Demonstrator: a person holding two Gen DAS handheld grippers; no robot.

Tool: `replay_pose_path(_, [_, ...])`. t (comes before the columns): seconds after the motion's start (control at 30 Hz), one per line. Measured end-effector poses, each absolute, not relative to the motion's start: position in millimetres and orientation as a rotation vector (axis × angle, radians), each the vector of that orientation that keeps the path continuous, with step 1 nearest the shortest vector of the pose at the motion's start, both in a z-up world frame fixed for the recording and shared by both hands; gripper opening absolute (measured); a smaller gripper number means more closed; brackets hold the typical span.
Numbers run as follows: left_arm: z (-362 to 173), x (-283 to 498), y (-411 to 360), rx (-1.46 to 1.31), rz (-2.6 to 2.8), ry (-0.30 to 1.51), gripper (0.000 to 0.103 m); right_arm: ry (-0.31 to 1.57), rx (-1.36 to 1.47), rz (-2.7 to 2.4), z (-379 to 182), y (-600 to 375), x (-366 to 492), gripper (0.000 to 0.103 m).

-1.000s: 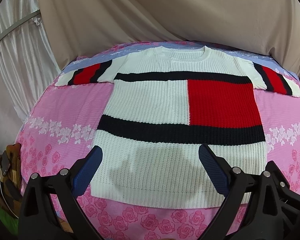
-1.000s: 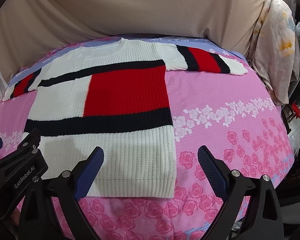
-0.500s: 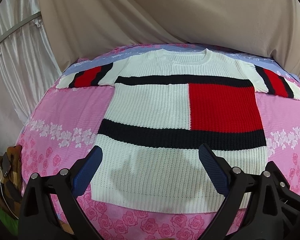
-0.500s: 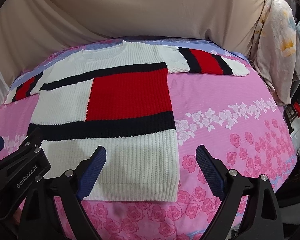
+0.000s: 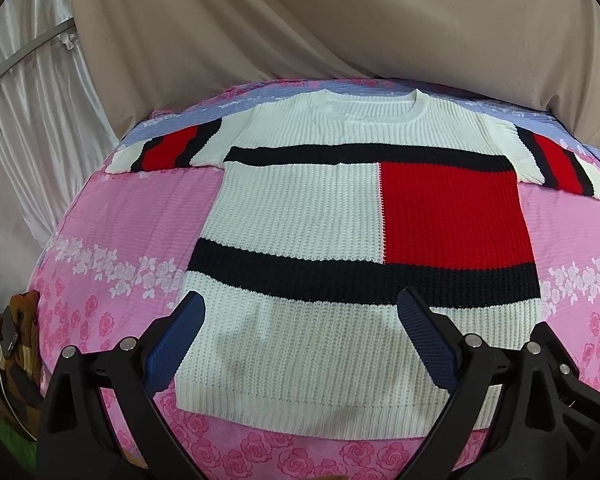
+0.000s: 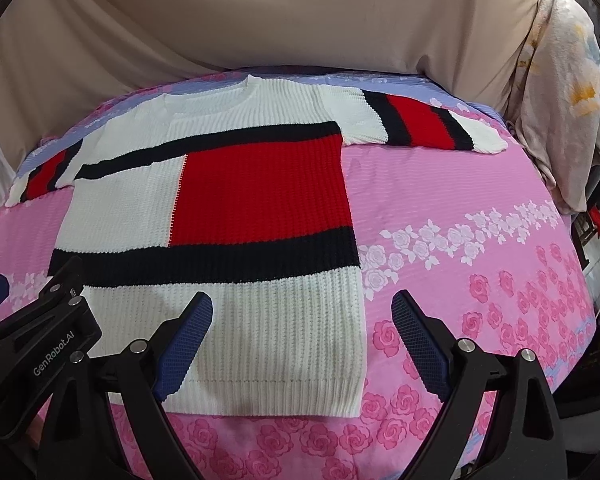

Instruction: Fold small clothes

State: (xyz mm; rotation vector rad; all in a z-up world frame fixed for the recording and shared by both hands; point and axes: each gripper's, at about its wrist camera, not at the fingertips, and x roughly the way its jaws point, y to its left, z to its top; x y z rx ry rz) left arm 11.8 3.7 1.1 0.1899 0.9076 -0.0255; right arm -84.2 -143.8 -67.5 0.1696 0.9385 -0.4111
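Currently: sweater [image 5: 340,240] flat, unfolded, ahead of left claw [image 5: 300,344] and right claw [image 6: 302,340]; both wide, empty.

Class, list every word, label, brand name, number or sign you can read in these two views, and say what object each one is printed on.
"GenRobot.AI": white lettering on the black body of the left gripper, seen at the left edge of the right wrist view.
No other text can be read: the sweater shows only colour blocks and stripes, and the pink bedsheet only a rose print.
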Motion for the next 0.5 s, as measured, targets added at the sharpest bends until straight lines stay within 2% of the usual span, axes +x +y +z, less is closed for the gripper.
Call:
replay_pose_path(0.33, [-13.1,26.1,-5.8,0.191,-0.074,0.962,0.095,0.987,0.254,-0.351,-87.1,-166.5,-70.0,0.089])
replay_pose_path(0.37, [-16.0,29.9,-5.3,0.188,-0.074,0.973,0.095,0.995,0.283,-0.349,-91.2,-178.3,-67.1,0.086])
replay_pose_path(0.5, [-24.7,48.0,-0.4,0.145,-0.050,1.008,0.095,0.941,0.369,-0.439,-97.5,-267.4,-50.4,0.086])
